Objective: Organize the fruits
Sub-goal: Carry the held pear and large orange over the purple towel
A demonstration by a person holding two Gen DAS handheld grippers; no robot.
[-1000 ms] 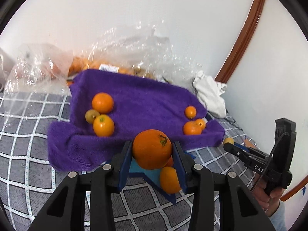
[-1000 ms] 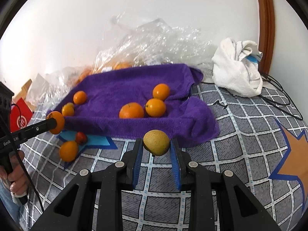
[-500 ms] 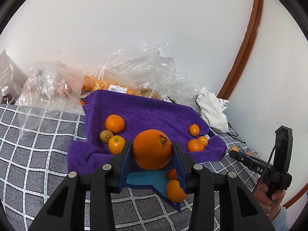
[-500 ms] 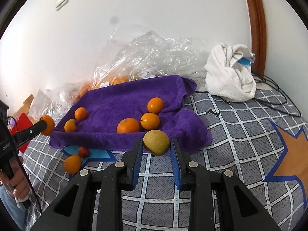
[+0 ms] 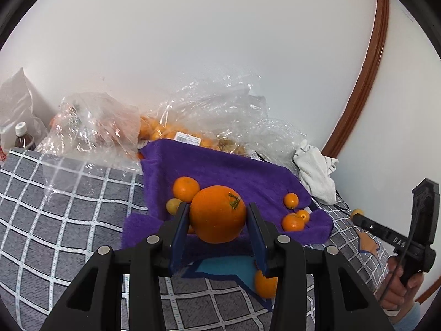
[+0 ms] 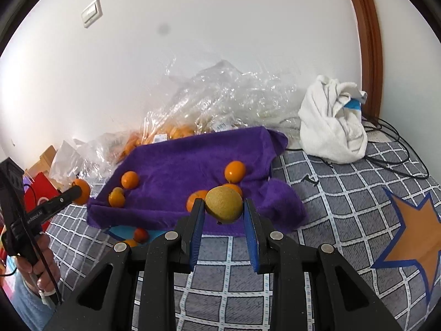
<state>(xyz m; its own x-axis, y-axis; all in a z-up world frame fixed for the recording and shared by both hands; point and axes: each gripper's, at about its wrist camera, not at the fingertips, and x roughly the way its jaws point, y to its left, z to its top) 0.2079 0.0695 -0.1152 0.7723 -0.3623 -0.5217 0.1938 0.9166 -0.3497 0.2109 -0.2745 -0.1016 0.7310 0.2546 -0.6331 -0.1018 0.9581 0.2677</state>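
My left gripper (image 5: 217, 218) is shut on a large orange (image 5: 217, 213) and holds it in the air in front of the purple towel (image 5: 234, 171). My right gripper (image 6: 223, 207) is shut on a yellow-green round fruit (image 6: 223, 204), also raised before the towel (image 6: 193, 162). Several small oranges lie on the towel in two groups, left (image 6: 129, 179) and right (image 6: 234, 171). An orange (image 5: 264, 284) and a small red fruit (image 6: 141, 235) lie on the bedcover in front of the towel. Each gripper shows in the other's view, the left gripper (image 6: 78, 190) and the right gripper (image 5: 358, 215).
Clear plastic bags (image 5: 215, 115) with more oranges sit behind the towel against the wall. A white cloth bundle (image 6: 333, 127) and black cables (image 6: 397, 149) lie at the right. A bottle (image 5: 23, 138) and a red box (image 6: 41, 195) stand at the left. The grey checked bedcover (image 5: 69, 207) spreads around.
Both grippers have lifted up and pulled back from the towel with their fruits still held; the towel and loose fruit now look smaller and farther.
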